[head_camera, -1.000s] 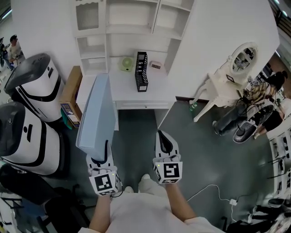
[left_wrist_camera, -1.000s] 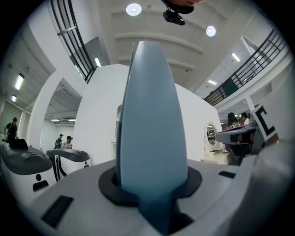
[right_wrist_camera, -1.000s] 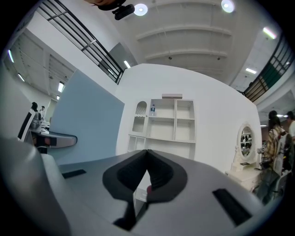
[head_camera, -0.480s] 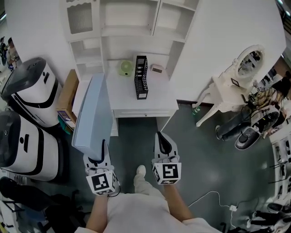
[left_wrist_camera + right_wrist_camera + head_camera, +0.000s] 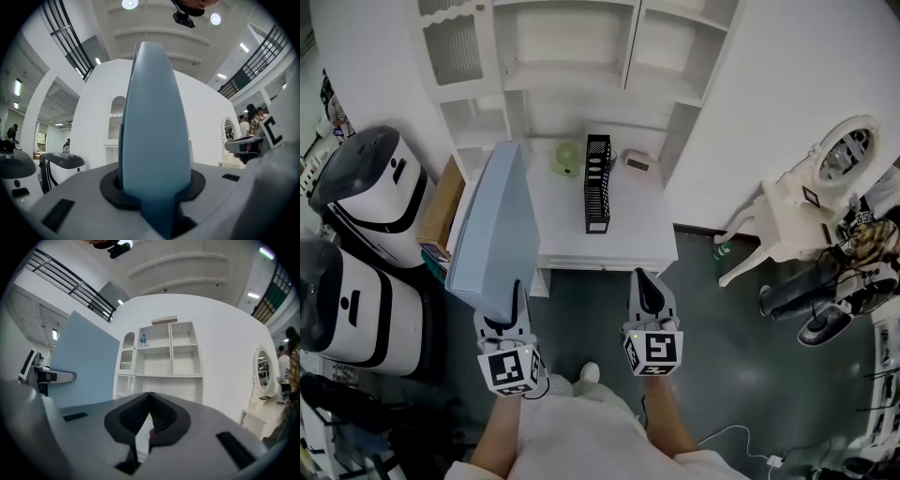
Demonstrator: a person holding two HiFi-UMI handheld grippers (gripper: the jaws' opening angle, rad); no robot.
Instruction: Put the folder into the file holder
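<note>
Left tool [image 5: 514, 305]: we clamp the folder [image 5: 492, 230] by its lower edge, upright, so it can slide in edgewise.
Right tool [image 5: 649, 283]: jaws together, empty, spare.
Folder: left of centre, short of the tabletop [image 5: 628, 230].
Holder [image 5: 597, 183]: upper centre, on the tabletop.
Around: a green item [image 5: 567, 157] and a box [image 5: 636, 161] flank the holder; we judge the way open.

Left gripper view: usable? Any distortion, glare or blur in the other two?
Left gripper view: fisheye, dark corners; the folder fills the centre, soft up close; ceiling lights blow out. Right gripper view: same fisheye bend, shelves sharp. Head view: evenly lit, edges bowed, file holder crisp.
</note>
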